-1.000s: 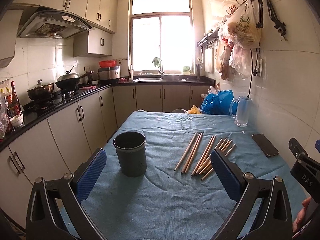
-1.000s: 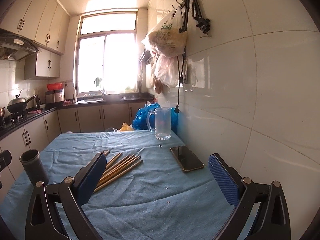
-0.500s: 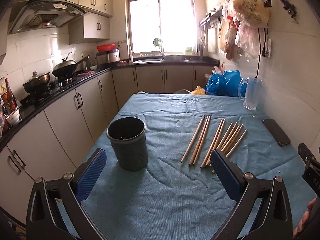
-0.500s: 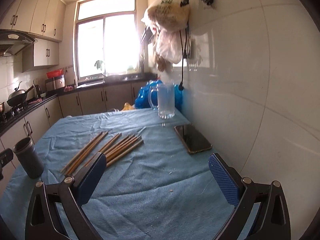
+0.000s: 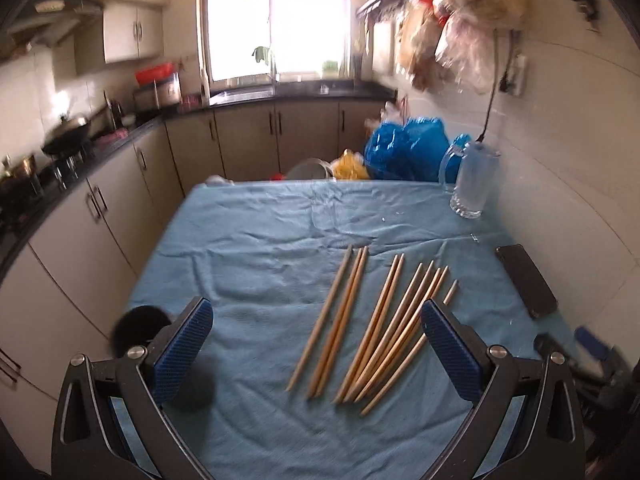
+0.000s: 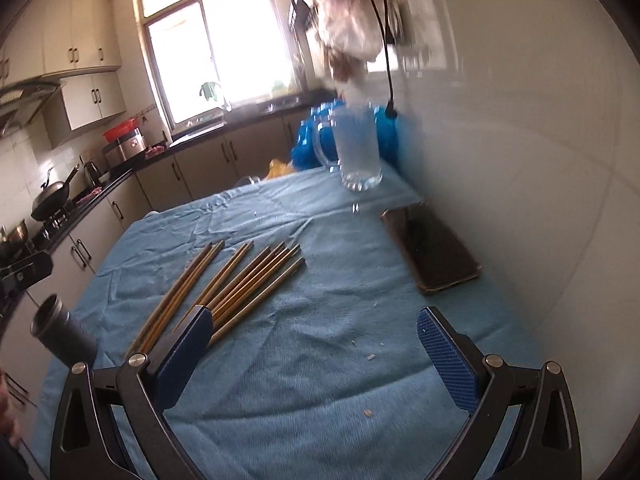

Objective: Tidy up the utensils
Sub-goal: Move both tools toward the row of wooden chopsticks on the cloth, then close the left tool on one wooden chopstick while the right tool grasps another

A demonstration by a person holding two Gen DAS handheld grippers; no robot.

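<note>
While your left gripper [image 5: 318,350] and right gripper [image 6: 314,354] both gape wide with ribbed blue pads and grasp nothing, nine slim round wooden chopsticks [image 5: 376,326] lie fanned on the wrinkled blue cloth [image 5: 260,232]. Their long axes run toward the window, narrow tips nearest you. One dark cylindrical holder [image 6: 64,334] stands at their left.

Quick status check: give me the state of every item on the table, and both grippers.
Left gripper: open, empty.
Right gripper: open, empty.
Chopsticks: loose, lying flat on the blue cloth.
Dark holder: upright, no chopsticks in it.
Glass mug: upright near the wall.
Phone: flat, screen dark.
</note>
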